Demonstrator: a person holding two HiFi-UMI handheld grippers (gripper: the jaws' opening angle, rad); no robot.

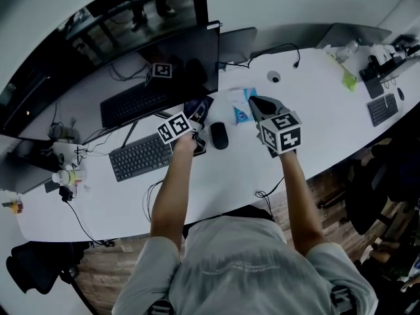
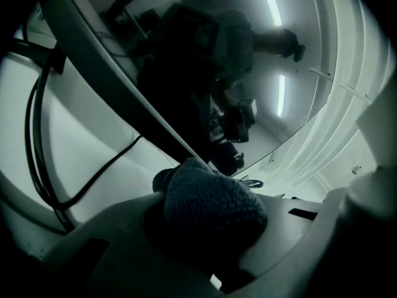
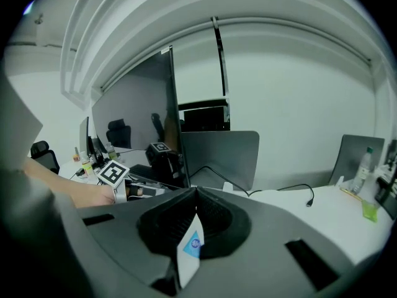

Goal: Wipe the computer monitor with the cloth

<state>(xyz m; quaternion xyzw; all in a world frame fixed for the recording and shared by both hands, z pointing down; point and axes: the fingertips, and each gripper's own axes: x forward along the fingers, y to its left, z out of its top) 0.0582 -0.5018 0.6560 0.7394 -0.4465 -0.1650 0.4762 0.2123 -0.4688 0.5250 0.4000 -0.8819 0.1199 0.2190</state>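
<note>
White office desk [image 1: 315, 123]: left gripper [image 2: 205, 219] clamps dark cloth [image 2: 217, 194] at lower right corner of monitor [image 1: 164, 54]. Right gripper [image 3: 196, 194] pinches small white packet [image 3: 189, 250]. Wiping apparently barely begun; most of screen remains.

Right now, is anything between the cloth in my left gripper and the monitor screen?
Nothing visible stands between them. The left gripper is shut on the cloth, and the cloth's tip is right at the lower edge of the monitor. The black cable runs off to the left of it, out of the way.
</note>
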